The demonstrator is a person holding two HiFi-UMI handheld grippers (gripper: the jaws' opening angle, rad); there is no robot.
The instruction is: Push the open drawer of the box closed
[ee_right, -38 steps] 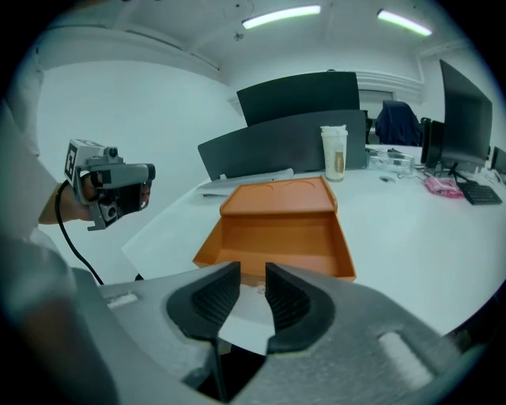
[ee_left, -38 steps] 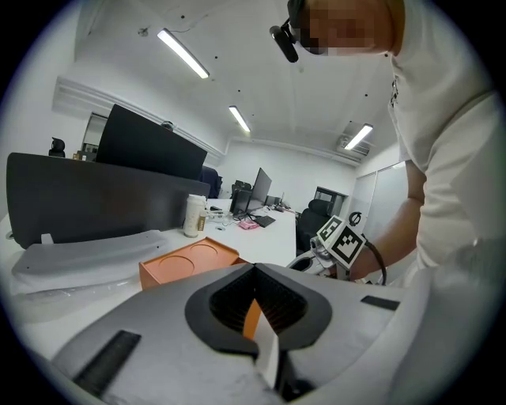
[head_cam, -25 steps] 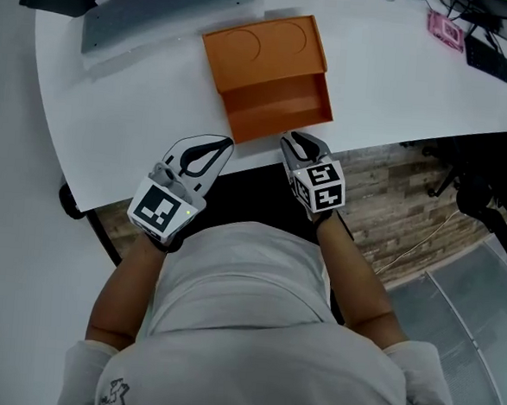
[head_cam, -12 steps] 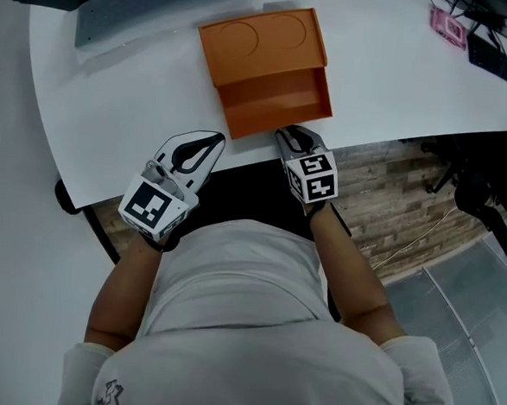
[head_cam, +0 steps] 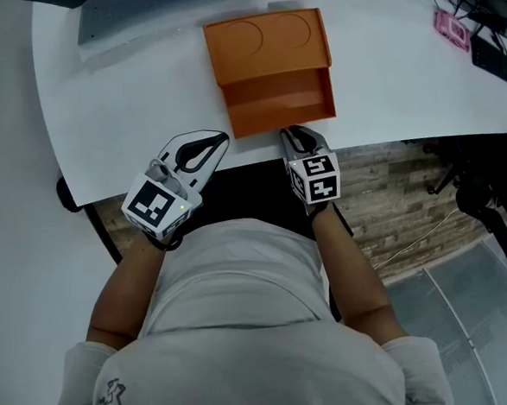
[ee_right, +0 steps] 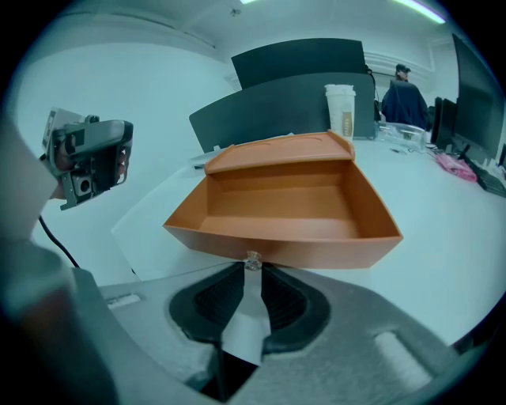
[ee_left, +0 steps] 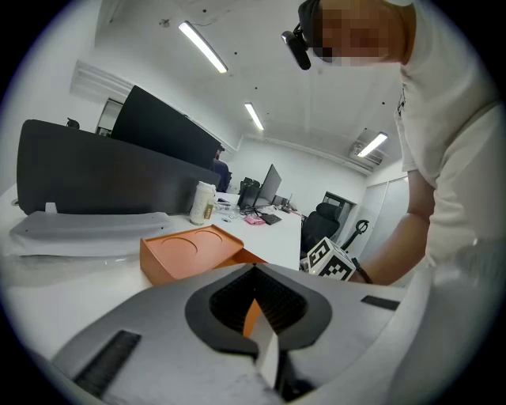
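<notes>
On the right gripper (ee_right: 252, 267) the jaws have just been closing, and their tips pinch the small clear knob (ee_right: 252, 259) on the drawer (ee_right: 285, 210) front. The orange drawer juts from its box (head_cam: 263, 40) toward the near edge of the table (head_cam: 121, 119), with its long axis along that edge. The left gripper (ee_left: 254, 270) is clenched on nothing, to the drawer's left.

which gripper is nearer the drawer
Right. The right gripper, jaws just closing with nothing between them, is at the drawer front wall; the left gripper sits apart, left of it.

White curved table (head_cam: 112, 127) over wood-plank floor (head_cam: 393, 190), dark partition screens (ee_left: 95, 174) behind, strip lights (ee_left: 202, 46) on white ceiling.
</notes>
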